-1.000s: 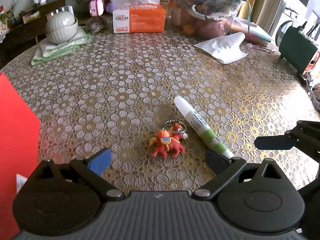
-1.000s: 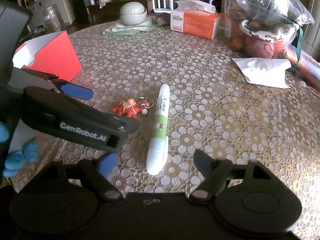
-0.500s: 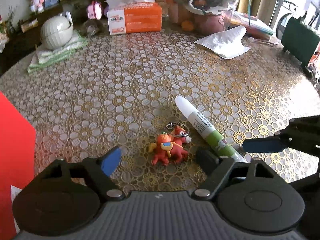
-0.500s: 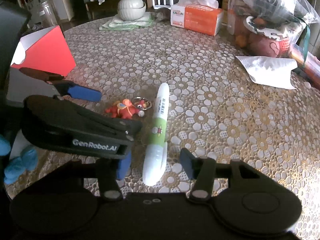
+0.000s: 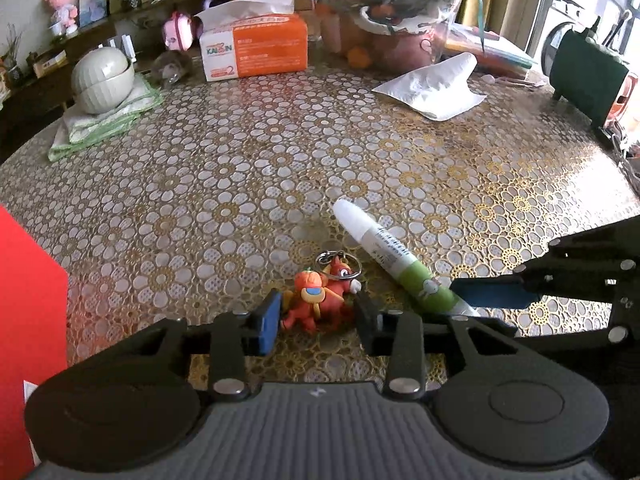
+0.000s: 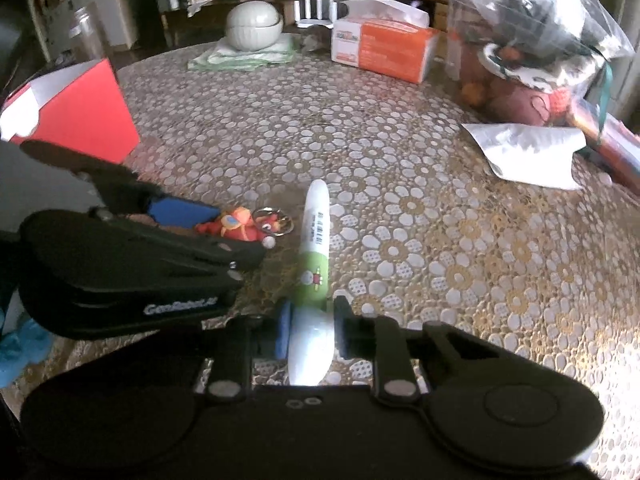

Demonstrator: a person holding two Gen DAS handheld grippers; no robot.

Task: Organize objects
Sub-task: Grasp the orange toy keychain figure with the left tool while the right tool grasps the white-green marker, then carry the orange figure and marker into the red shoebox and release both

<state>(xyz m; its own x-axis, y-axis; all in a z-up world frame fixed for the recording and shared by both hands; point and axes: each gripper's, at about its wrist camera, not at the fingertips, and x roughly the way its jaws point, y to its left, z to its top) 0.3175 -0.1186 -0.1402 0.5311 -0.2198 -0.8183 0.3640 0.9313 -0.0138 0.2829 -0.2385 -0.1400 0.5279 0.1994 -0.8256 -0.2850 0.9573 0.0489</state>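
Left wrist: left gripper (image 5: 318,314), just closing, pinched around keyring toy (image 5: 320,298) on table (image 5: 248,184); thin limbs could slip free on lifting.

Right wrist: right gripper (image 6: 310,326), just closing, clamped on tube (image 6: 314,264); end grip, likely to sag or swing.

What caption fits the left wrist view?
Left gripper closed on the orange keychain; right gripper pinches the glue pen beside it.

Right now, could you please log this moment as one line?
left gripper: closing on keychain | right gripper: closing on glue pen | both on table
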